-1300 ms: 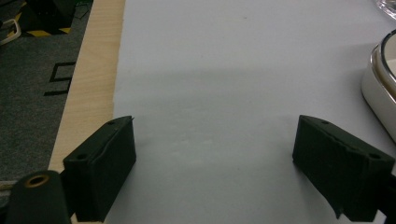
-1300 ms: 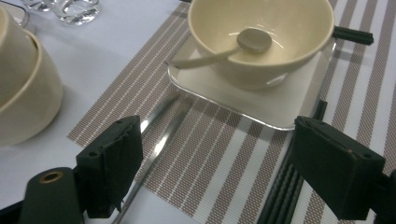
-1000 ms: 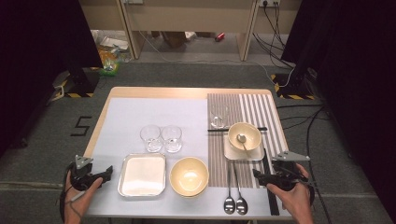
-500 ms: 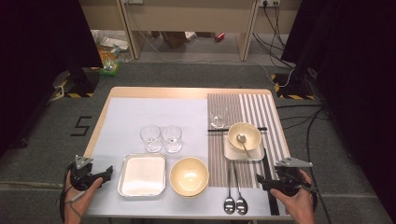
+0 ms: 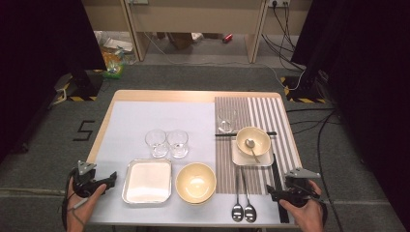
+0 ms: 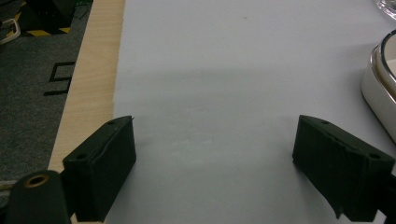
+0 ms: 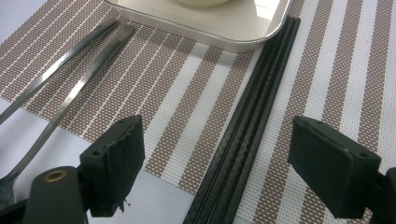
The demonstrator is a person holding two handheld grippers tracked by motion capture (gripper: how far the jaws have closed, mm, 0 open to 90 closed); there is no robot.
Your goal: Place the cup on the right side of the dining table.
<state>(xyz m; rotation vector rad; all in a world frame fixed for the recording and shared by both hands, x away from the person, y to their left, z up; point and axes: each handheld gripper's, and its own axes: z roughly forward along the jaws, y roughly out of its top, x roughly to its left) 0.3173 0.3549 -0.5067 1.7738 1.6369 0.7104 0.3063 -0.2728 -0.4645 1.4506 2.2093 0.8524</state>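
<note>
Lining up on the black chopsticks point(image 7: 247, 135), the right gripper point(image 7: 233, 172) hangs wide open and empty at the near right of the striped mat point(image 7: 336, 70).
Thin, light, stiff, likely slippery: pinch both together mid-length. The left gripper point(image 6: 215, 168) gapes empty too.

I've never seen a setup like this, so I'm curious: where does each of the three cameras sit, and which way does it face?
High view: above the person's side, looking forward and down on the table; both hands show, holding the left gripper and right gripper.
Left gripper view: rides the left gripper, facing bare white mat beside the metal tray; its open fingers show.
Right gripper view: rides the right gripper, facing black chopsticks on the striped placemat.
Shared: high and left views both show the tray.
</note>
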